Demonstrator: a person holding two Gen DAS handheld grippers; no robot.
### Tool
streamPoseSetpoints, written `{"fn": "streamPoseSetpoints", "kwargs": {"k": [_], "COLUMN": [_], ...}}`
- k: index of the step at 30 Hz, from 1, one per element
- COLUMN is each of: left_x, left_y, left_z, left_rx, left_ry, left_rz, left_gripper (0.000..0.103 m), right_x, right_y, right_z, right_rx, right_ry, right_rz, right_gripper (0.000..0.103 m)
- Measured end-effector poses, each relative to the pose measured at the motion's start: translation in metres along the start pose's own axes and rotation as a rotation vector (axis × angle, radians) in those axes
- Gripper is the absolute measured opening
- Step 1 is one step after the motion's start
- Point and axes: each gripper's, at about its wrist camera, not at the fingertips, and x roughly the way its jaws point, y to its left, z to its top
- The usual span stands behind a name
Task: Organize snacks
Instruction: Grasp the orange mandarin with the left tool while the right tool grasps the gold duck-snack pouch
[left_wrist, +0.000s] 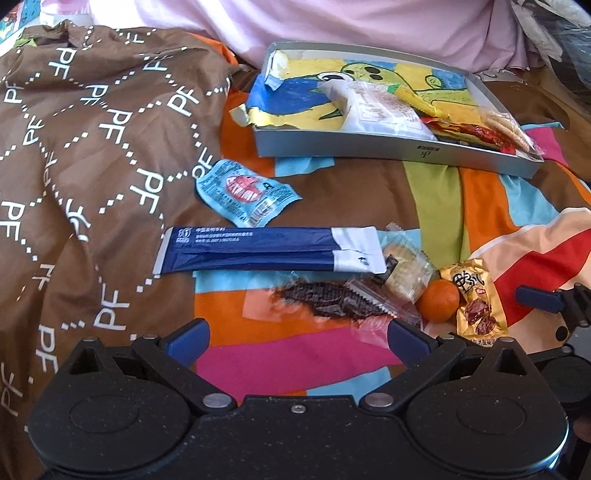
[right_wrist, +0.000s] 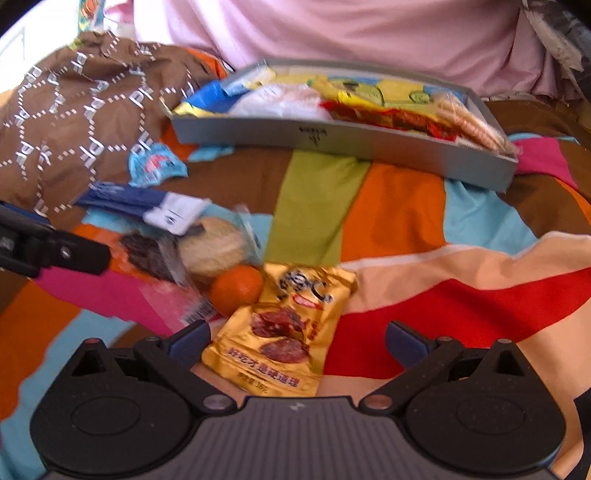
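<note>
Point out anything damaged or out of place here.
The drawn paper lining in the grey box is torn and crumpled at its left end, spilling over the wall. Several snacks lie outside on the bedspread, including the gold packet and the orange.

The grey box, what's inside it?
The grey box holds a white packet, a red wrapper, round crackers and a torn drawing. Anything beneath them is hidden.

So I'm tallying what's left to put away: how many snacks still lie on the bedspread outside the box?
6: light-blue packet, navy packet, pale biscuit, dark wafer pack, orange, gold pouch. More may hide under them.
</note>
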Motion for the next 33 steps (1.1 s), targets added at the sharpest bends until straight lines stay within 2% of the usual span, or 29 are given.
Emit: {"fn": "streamPoseSetpoints", "kwargs": {"k": [7, 12, 16, 19, 23, 27, 33], "left_x": [0.006, 0.008, 0.011, 0.014, 0.015, 0.017, 0.017], "left_y": [-0.006, -0.009, -0.012, -0.015, -0.022, -0.031, -0.054], "left_z": [-0.001, -0.001, 0.0, -0.001, -0.003, -0.004, -0.008], "left_rx": [0.04, 0.052, 0.066, 0.091, 0.154, 0.232, 0.382], "left_ry": [0.01, 0.01, 0.011, 0.014, 0.006, -0.01, -0.063], "left_rz": [-0.01, -0.011, -0.015, -0.021, -0.034, -0.055, -0.085], "left_gripper": [0.102, 0.102, 0.102, 0.102, 0.102, 0.102, 0.102], "right_x": [0.003, 0.003, -0.001, -0.001, 0.002, 0.007, 0.014], "right_y": [-0.008, -0.008, -0.016, -0.021, -0.028, -0.037, -0.037], "right_z": [0.0, 0.002, 0.006, 0.008, 0.009, 0.012, 0.014], "right_rx": [0.019, -0.02, 0.001, -0.043, -0.158, -0.182, -0.239], "right_ry": [0.01, 0.018, 0.027, 0.024, 0.029, 0.012, -0.035], "right_rz": [0.005, -0.037, -0.024, -0.015, 0.02, 0.049, 0.018], "right_gripper": [0.102, 0.09, 0.081, 0.075, 0.078, 0.084, 0.089]}}
